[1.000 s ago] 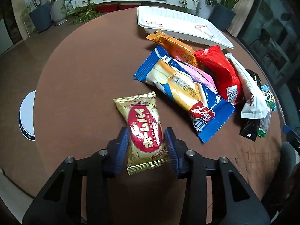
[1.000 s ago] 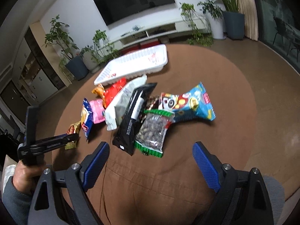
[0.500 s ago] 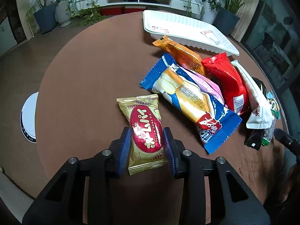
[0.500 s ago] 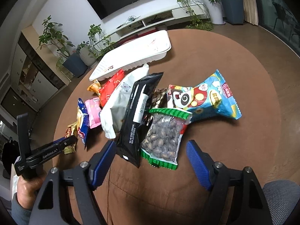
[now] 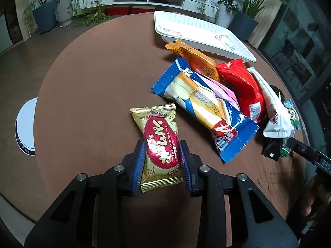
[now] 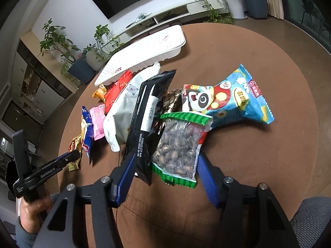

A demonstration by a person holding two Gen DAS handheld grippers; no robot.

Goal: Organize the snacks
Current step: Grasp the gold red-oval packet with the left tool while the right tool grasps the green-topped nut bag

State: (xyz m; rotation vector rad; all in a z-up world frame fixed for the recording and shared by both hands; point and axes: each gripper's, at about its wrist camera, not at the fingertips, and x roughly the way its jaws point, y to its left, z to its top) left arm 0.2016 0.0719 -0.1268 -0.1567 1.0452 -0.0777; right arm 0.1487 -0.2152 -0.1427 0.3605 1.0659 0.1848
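My left gripper (image 5: 162, 161) is shut on a gold and red pie packet (image 5: 159, 144) lying on the brown round table (image 5: 93, 78); both blue pads press its sides. My right gripper (image 6: 165, 169) is open, its fingers either side of the near end of a green-edged bag of seeds (image 6: 178, 148) and a long black packet (image 6: 144, 119). A white tray (image 5: 198, 33) lies at the far side; it also shows in the right wrist view (image 6: 144, 49). The left gripper (image 6: 70, 157) and gold packet (image 6: 74, 144) show at the left of the right wrist view.
A pile of snacks lies between the grippers and tray: blue packet (image 5: 206, 107), orange packet (image 5: 194, 57), red packet (image 5: 246, 86), white packet (image 5: 271, 103), blue panda bag (image 6: 229, 99), pink packet (image 6: 98, 122). A white round object (image 5: 24, 128) sits beyond the left table edge.
My left gripper has closed onto the gold packet. My right gripper has moved forward and down, and its jaws have narrowed around the seed bag and black packet.
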